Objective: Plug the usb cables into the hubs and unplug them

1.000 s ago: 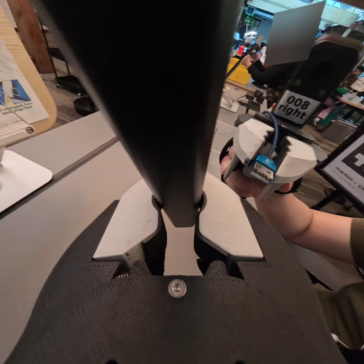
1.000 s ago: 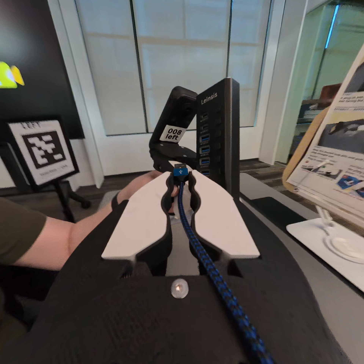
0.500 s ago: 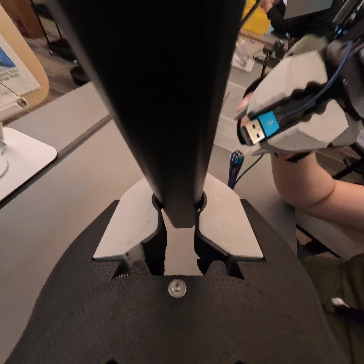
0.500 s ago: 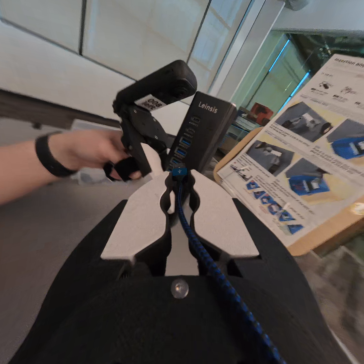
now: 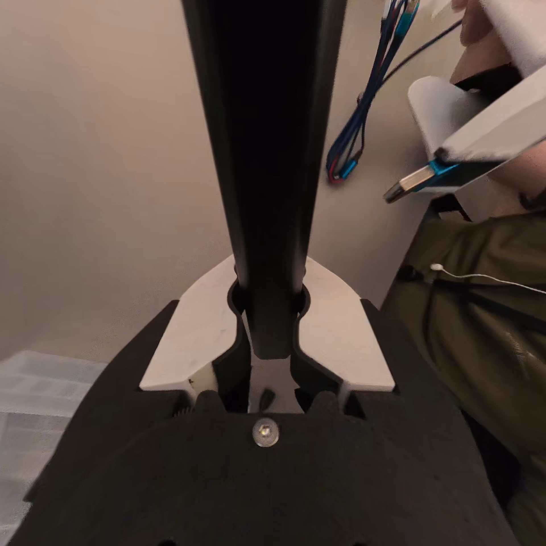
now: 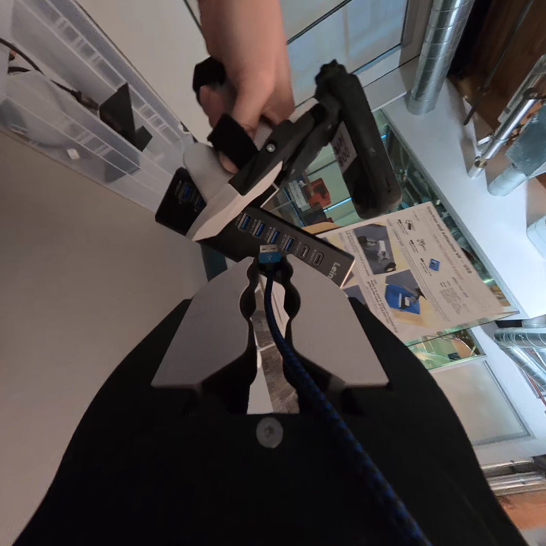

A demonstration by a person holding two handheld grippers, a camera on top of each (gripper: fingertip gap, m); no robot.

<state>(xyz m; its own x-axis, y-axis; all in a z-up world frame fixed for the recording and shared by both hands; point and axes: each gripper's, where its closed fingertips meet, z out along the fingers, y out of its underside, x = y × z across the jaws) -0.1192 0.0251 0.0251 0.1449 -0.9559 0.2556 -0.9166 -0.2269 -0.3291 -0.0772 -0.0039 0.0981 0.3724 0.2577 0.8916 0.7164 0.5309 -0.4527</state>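
On my right wrist feed, a laminated instruction sheet (image 6: 419,266) with small photographs leans on a tan board; a clear plastic bin (image 6: 74,118) stands upper left, silver ducting (image 6: 434,56) upper right. On my left wrist feed, the pale tabletop (image 5: 103,147) and an olive-green garment (image 5: 472,339) show.

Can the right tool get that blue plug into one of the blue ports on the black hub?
Probably yes. The right tool grips the blue plug just short of the hub. The blue ports there face it uncovered; the left tool clamps farther along.
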